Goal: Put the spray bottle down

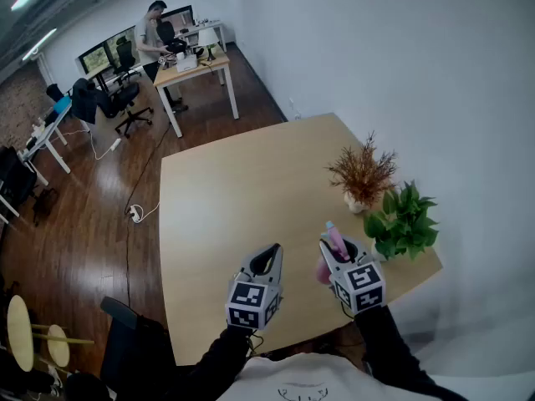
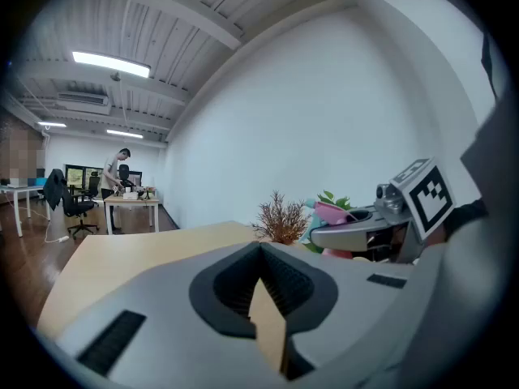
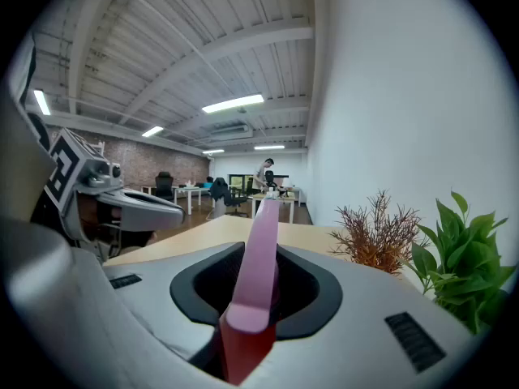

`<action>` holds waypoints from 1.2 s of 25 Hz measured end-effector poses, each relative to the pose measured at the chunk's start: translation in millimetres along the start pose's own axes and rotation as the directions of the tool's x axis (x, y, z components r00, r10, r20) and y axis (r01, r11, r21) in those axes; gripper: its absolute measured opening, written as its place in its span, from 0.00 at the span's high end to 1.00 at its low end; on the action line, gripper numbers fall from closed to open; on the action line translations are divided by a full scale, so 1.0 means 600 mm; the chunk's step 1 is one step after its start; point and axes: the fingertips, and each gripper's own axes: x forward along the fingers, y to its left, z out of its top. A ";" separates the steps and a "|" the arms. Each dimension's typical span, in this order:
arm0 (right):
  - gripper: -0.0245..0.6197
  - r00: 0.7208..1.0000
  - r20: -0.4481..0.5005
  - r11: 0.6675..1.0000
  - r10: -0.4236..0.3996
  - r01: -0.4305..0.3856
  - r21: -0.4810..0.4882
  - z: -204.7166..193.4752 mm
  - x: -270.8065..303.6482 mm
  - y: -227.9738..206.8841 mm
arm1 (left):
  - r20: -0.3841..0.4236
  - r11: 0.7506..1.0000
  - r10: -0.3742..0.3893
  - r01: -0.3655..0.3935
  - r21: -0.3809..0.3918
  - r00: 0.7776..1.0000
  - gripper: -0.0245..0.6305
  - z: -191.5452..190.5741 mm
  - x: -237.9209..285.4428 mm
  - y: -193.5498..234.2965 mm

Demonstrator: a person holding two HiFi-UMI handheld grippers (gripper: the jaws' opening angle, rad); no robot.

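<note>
Bright, even light from ceiling strip lights [image 2: 111, 63]; fisheye edges bend and darken, nearest foreground is soft.

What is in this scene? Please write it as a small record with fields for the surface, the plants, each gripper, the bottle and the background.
surface: light wooden table
plants: dried brown plant and green plant, side by side at the table's right edge
left gripper: jaws together, empty
right gripper: shut on the pink spray bottle
bottle state: in the grip near the plants, appears not yet set down
background: person standing at a desk
</note>
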 end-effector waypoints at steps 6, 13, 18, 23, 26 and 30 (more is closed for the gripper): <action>0.83 0.998 -0.004 0.997 -0.065 0.064 -0.040 -0.029 0.076 -0.045 | -0.025 1.000 0.001 -0.001 -0.003 1.000 0.96 -0.017 0.011 0.016; 0.83 0.995 0.005 0.992 -0.102 0.102 -0.077 -0.054 0.147 -0.072 | -0.052 1.000 0.005 -0.006 -0.021 0.999 0.96 -0.039 0.021 0.033; 0.83 0.993 0.001 0.989 -0.120 0.120 -0.086 -0.071 0.189 -0.081 | -0.071 1.000 -0.007 0.005 -0.030 0.997 0.96 -0.049 0.031 0.042; 0.83 0.990 -0.001 0.984 -0.141 0.140 -0.106 -0.074 0.214 -0.084 | -0.080 0.999 -0.014 0.011 -0.037 0.997 0.96 -0.055 0.032 0.050; 0.83 0.988 0.003 0.982 -0.153 0.153 -0.112 -0.079 0.226 -0.091 | -0.091 0.999 -0.009 0.006 -0.039 0.996 0.96 -0.063 0.033 0.053; 0.83 0.987 0.011 0.981 -0.158 0.158 -0.117 -0.076 0.233 -0.088 | -0.096 0.999 -0.005 0.000 -0.050 0.995 0.96 -0.069 0.029 0.062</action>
